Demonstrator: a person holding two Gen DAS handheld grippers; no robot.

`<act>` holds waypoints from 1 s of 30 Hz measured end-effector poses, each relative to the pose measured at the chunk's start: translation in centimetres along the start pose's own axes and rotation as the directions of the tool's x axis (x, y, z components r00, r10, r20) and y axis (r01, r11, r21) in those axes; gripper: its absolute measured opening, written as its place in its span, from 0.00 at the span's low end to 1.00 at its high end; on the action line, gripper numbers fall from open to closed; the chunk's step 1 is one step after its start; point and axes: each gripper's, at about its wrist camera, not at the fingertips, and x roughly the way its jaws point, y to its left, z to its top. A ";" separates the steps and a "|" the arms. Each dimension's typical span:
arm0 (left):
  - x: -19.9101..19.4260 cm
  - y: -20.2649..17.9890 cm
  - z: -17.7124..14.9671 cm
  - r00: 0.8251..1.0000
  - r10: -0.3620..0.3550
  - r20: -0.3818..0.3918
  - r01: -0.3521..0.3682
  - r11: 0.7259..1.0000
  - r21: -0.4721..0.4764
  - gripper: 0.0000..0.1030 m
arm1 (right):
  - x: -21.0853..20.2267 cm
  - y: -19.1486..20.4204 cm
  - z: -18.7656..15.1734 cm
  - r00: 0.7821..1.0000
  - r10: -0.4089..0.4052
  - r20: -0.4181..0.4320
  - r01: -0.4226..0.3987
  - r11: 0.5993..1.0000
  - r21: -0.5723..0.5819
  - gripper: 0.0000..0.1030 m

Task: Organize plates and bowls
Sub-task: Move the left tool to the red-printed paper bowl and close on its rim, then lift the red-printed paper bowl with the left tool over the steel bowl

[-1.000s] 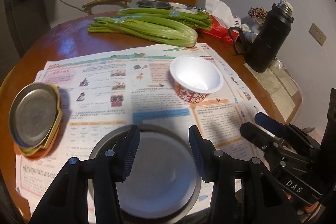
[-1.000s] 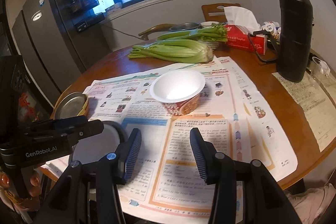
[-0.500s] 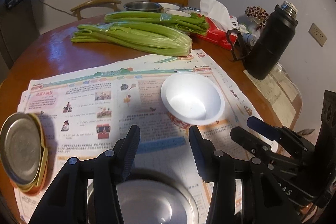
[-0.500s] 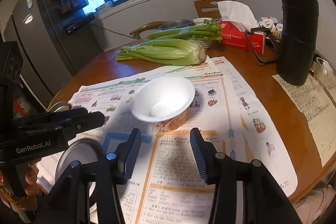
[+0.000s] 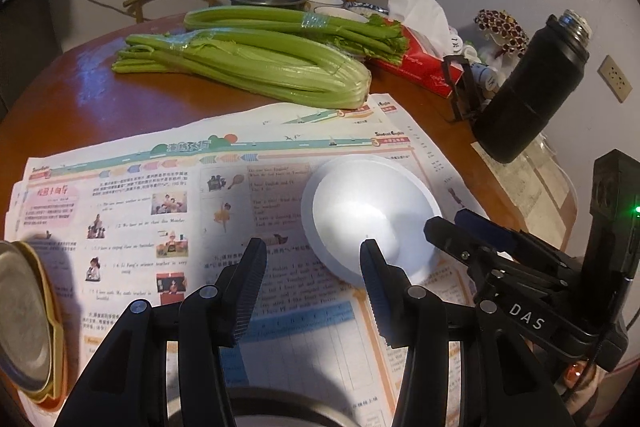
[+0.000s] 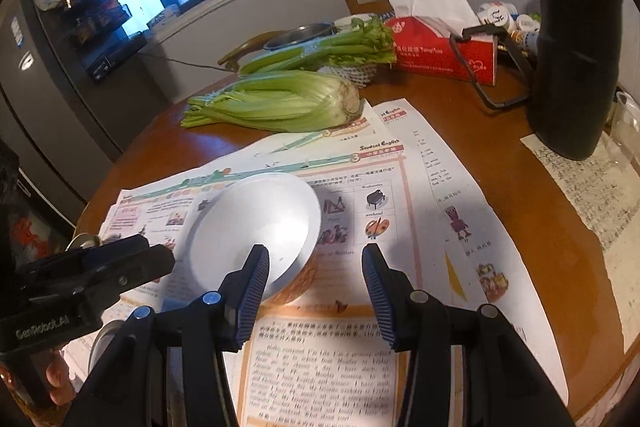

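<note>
Both grippers have travelled forward across the table since a second ago, so the white bowl (image 5: 370,217) that sat well ahead now lies right at their tips, and the steel plate that filled the bottom of the left view has slid almost out of frame. The left gripper (image 5: 310,259) has its ribbed dark-blue pads parted with nothing between them, its right tip overlapping the bowl's near rim in the view; whether it touches I cannot tell. The right gripper (image 6: 316,265) likewise stands parted and empty, its left pad in front of the bowl's near edge. That bowl is a round foam-like cup, matte white inside, with a red and orange printed wall, standing on a glossy printed newspaper (image 6: 400,211) headed "Student English". At the left edge a dull metal plate (image 5: 18,315) rests on yellow and orange ones. Smooth ribbed celery (image 5: 256,65) lies beyond on the polished brown wooden table (image 5: 80,103), beside a red tissue box (image 6: 444,53) and a matte black flask (image 5: 528,91). One gripper body reads "DAS", the other "GenRobot.AI".
</note>
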 end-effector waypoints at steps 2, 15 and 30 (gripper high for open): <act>0.8 0.2 0.3 1.000 0.003 -0.017 -0.003 1.000 -0.008 0.49 | 0.7 0.0 0.2 1.000 0.006 -0.012 -0.006 1.000 -0.003 0.47; 2.8 2.5 0.5 0.998 0.013 -0.060 -0.017 0.997 -0.070 0.49 | 4.2 2.7 -0.2 0.994 0.061 -0.095 -0.068 0.994 -0.080 0.47; 4.0 3.5 -0.1 0.995 0.020 -0.095 -0.029 0.995 -0.094 0.49 | 5.0 5.9 -2.3 0.971 0.164 -0.174 -0.187 0.974 -0.128 0.47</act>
